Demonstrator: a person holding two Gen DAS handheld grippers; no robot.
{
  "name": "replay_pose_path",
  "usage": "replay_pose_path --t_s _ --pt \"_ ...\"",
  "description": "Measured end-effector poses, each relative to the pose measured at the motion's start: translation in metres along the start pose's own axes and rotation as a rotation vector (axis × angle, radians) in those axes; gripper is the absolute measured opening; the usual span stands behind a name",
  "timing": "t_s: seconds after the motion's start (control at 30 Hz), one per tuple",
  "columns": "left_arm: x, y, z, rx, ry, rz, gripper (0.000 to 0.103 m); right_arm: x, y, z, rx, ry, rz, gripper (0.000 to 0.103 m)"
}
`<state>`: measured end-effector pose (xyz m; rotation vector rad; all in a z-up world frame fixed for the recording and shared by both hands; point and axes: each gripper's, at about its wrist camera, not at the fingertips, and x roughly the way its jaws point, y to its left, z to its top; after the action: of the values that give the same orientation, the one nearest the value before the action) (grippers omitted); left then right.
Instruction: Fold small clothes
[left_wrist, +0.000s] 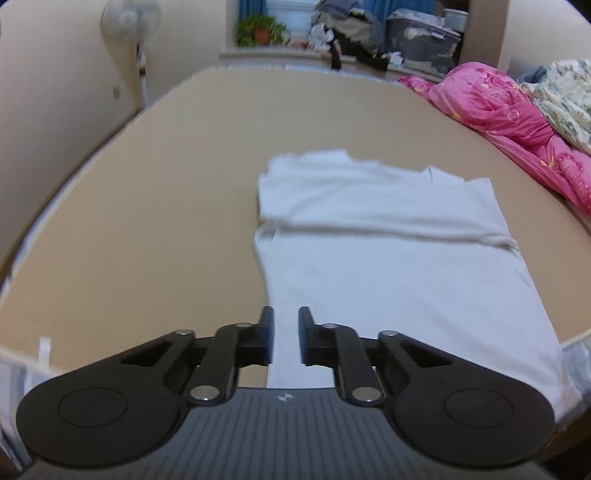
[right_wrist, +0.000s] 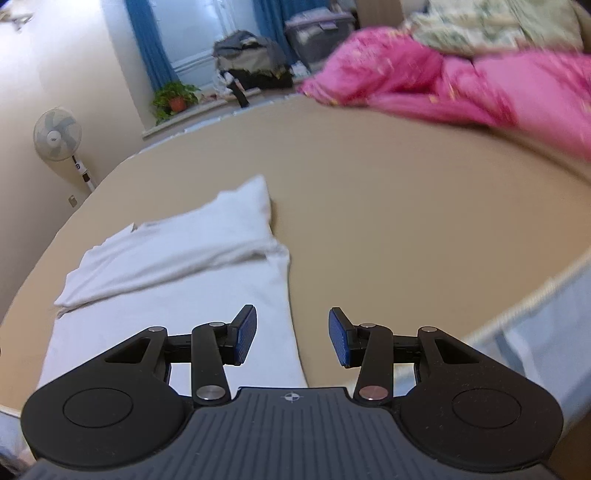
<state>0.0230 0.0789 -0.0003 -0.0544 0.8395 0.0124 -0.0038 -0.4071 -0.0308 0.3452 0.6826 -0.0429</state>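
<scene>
White garment (left_wrist: 388, 236) lies flat on tan bed surface (left_wrist: 147, 206), far part folded back over near part, fold line running left-right. Left gripper (left_wrist: 286, 334) above garment's near left edge, narrow gap between pads, nothing between them, released. Right gripper (right_wrist: 291, 334) over garment's near right edge, jaws wide apart, empty. Pink quilt (left_wrist: 509, 110) far right. Standing fan (right_wrist: 59, 134) far left by wall.

White garment (left_wrist: 388, 240), top edge folded over itself, flat on the tan surface (left_wrist: 147, 221)
</scene>
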Motion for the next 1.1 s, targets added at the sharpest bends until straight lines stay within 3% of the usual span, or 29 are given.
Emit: replay_pose_path --t_s 0.13,0.27,0.5,0.67,1.1 --pt "0.011 0.026 -0.03 -0.043 0.091 -0.016 0.011 -0.006 -0.012 -0.016 0.069 0.075 0.007 0.03" --pt "0.028 0.043 -0.051 -0.133 0.208 -0.08 0.012 0.014 -0.018 -0.033 0.077 0.243 -0.023 0.03" --pt "0.042 0.05 -0.088 -0.231 0.298 -0.049 0.013 0.04 -0.03 -0.05 0.124 0.409 -0.079 0.031" --pt "0.038 0.062 -0.095 -0.31 0.312 -0.058 0.015 0.047 -0.028 -0.059 0.096 0.463 -0.083 0.031" --pt "0.029 0.049 -0.1 -0.282 0.353 -0.037 0.015 0.048 -0.027 -0.064 0.054 0.504 -0.079 0.031"
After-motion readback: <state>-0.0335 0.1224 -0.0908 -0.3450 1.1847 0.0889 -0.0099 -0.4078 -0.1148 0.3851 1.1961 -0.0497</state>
